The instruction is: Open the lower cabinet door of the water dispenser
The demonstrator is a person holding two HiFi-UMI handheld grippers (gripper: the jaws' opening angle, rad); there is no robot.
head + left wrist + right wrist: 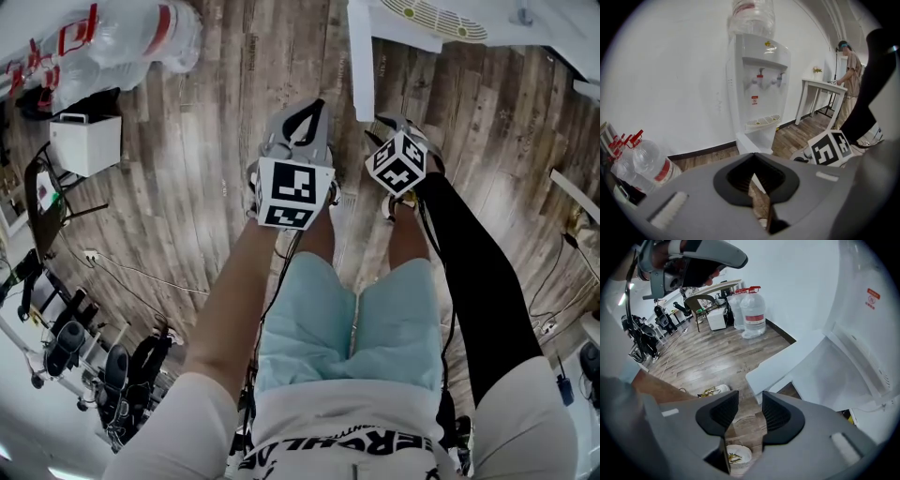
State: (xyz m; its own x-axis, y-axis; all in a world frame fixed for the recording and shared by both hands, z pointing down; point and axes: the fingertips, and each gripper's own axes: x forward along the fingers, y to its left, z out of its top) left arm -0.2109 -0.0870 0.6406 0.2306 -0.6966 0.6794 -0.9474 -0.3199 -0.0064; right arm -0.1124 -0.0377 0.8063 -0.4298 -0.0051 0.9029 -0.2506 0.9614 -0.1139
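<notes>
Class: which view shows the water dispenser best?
Left gripper view: water dispenser seen frontally, taps and bottle included. Head view shows only its drip tray from above; right gripper view only its lower part, close up.

We extend both arms, grippers angled downward. The left gripper (309,111) has its jaws together, empty; the right gripper (750,405) has its jaws apart, empty.

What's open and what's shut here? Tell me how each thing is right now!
lower cabinet door: open, swung out from the water dispenser.
left gripper: shut, nothing in it.
right gripper: open, only floor between its jaws.
top bottle: upside down on the dispenser.
spare bottles: standing on the floor, red caps on.
</notes>
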